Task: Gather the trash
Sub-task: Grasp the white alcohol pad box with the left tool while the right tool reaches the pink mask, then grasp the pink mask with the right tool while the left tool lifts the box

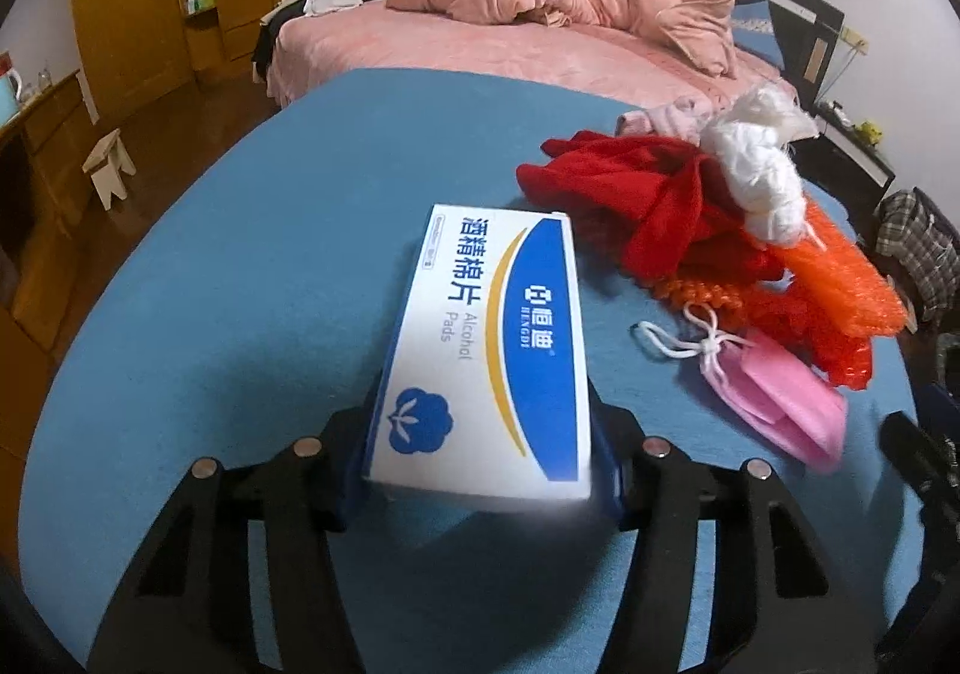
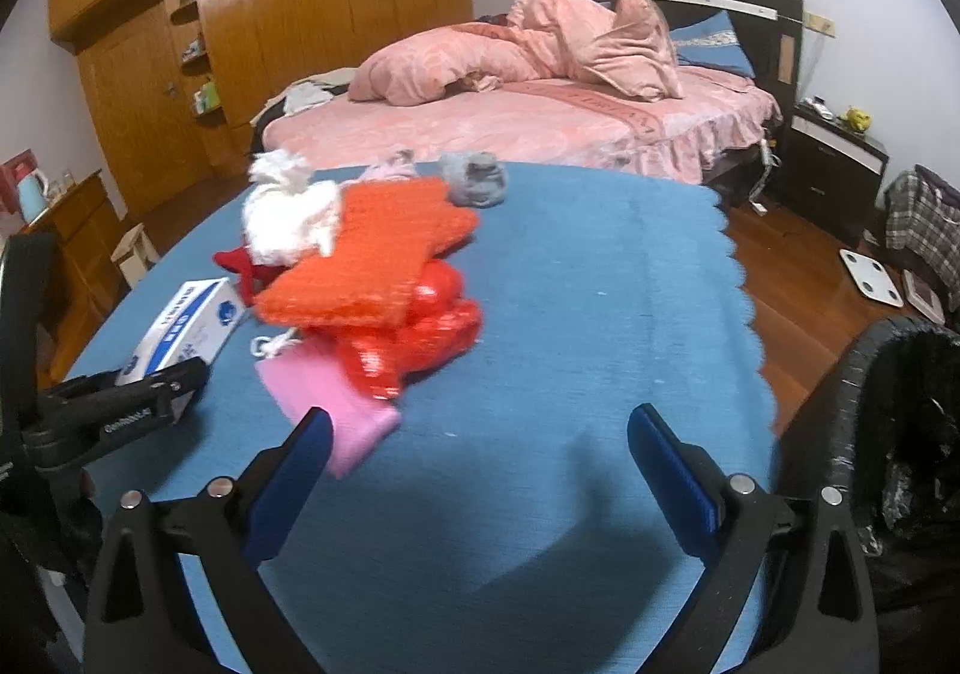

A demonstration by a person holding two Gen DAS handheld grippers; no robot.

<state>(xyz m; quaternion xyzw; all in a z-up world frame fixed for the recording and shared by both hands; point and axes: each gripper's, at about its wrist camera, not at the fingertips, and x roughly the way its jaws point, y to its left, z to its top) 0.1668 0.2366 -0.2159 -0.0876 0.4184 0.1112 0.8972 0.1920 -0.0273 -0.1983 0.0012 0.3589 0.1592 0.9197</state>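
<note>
The left tongs (image 1: 480, 470) are clamped on the near end of an alcohol pads box (image 1: 486, 344), which points straight ahead of them over the blue-covered worktop (image 1: 240, 284). Ahead and to their right lie a pink face mask (image 1: 774, 398), an orange mesh bag (image 1: 834, 284), a red cloth (image 1: 630, 206) and a white crumpled bag (image 1: 756, 164). The right tongs (image 2: 480, 470) hang spread wide and empty above the cloth, the mask just beyond their left finger, a black-lined trash bin (image 2: 900, 422) to their right.
</note>
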